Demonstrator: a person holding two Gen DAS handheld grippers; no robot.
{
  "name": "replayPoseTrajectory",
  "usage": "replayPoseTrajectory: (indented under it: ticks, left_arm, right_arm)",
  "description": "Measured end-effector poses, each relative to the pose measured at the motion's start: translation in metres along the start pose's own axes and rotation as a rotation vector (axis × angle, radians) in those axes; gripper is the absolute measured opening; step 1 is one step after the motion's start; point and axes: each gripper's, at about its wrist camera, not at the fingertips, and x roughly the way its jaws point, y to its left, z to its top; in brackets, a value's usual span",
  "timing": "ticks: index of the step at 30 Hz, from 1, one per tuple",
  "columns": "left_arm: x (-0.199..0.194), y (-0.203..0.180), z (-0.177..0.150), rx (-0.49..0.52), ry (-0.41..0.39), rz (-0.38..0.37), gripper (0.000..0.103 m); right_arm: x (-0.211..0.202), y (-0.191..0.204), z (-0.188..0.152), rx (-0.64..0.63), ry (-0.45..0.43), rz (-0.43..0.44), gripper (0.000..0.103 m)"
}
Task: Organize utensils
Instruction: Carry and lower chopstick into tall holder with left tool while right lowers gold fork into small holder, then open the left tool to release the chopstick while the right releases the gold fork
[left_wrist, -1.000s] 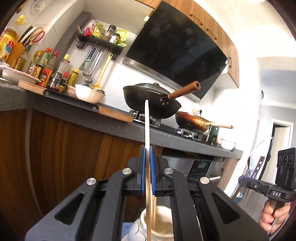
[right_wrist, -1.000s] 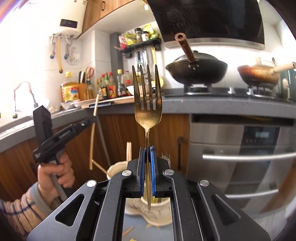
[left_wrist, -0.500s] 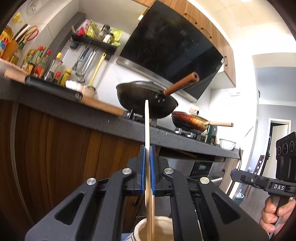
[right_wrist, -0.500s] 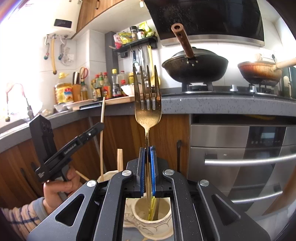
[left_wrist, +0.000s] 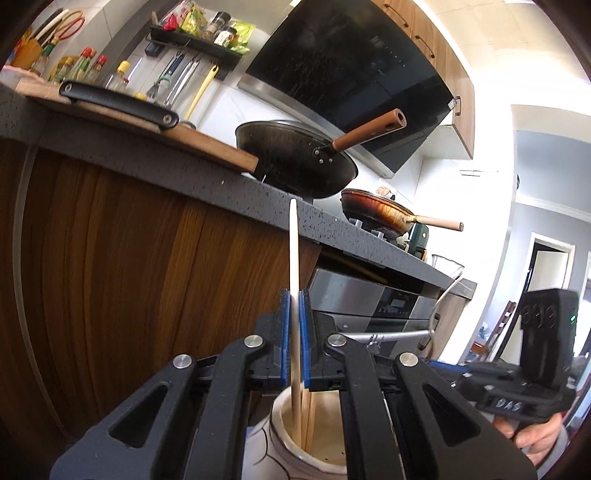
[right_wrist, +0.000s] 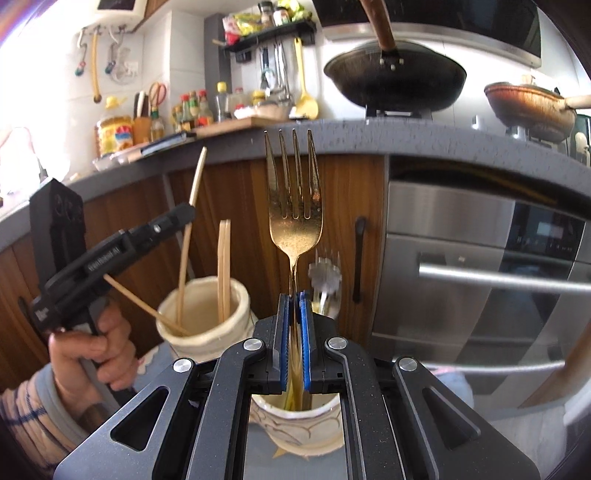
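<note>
Holding a chopstick (left_wrist: 293, 258) upright in my left gripper (left_wrist: 294, 336), blue pads pinched tight on it, so its lower end drops straight into the cream jar (left_wrist: 280, 421) at the bottom of the frame with the other sticks. Over on the right gripper (right_wrist: 294, 332) I've got the gold fork (right_wrist: 294, 206) clamped by its handle, tines up, right above a second patterned cup (right_wrist: 295, 424) at bottom centre. Chopsticks in one pot, forks in the other, I guess.
</note>
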Motion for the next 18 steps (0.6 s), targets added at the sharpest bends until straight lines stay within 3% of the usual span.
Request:
replayPoseTrajectory:
  ticks: [7, 18]
  left_arm:
    - [0.004, 0.003, -0.007, -0.014, 0.043, -0.002, 0.005]
    - [0.004, 0.006, -0.01, -0.03, 0.057, 0.021, 0.005]
  right_arm:
    - [0.016, -0.001, -0.013, 0.013, 0.067, 0.003, 0.007]
    - [0.022, -0.009, -0.013, 0.054, 0.063, 0.007, 0.007]
